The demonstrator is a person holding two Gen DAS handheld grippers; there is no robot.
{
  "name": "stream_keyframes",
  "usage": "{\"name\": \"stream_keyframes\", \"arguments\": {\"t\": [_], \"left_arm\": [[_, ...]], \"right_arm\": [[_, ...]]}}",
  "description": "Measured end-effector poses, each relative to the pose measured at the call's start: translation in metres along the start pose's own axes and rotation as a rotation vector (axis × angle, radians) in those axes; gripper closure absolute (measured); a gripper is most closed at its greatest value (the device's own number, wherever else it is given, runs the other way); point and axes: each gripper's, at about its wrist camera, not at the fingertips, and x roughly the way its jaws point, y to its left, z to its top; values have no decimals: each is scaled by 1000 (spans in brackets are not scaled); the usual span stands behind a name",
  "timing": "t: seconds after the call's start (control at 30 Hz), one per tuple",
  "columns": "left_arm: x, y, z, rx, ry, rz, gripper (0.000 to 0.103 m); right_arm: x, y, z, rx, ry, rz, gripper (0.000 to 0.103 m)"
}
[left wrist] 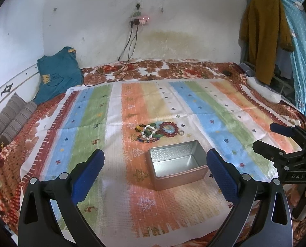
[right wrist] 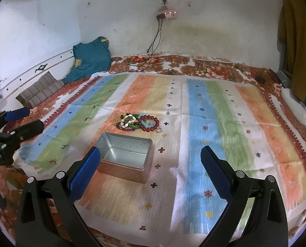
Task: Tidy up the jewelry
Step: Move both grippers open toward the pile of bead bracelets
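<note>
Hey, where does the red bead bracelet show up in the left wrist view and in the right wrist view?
Left wrist view: the red bead bracelet lies just above centre, beyond the metal tin.
Right wrist view: it lies left of centre, again beyond the tin.
Shared landmark: the open tin, nearer the cameras than the jewelry pile in both views.

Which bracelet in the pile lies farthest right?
The red beaded bracelet, a ring of glossy dark-red beads at the pile's right edge; the green and white ones lie left of it.

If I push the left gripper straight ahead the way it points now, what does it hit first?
Most likely the metal tin, which sits between the open fingers of the left gripper, with the bracelet pile beyond it. Depth is unclear.
</note>
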Motion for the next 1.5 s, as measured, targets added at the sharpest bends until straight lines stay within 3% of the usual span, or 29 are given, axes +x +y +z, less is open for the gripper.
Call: {"name": "stream_keyframes", "arguments": {"t": [0.4,0.63,0.83,1.13,1.5], "left_arm": [[11,2,10,-7,22,23,6],[32,-1,20,40,65,36,6],[52,8,33,8,101,42,6],[89,16,49,-6,164,41,6],[107,10,57,29,188,51,6]], "right_arm": [[13,-2,8,12,25,0,4],[23,-3,19,-15,34,-18,4],[39,-4,27,-29,73,-12,4],[54,-8,47,-29,52,-22,4],[77,-9,57,-49,92,-18,4]]}}
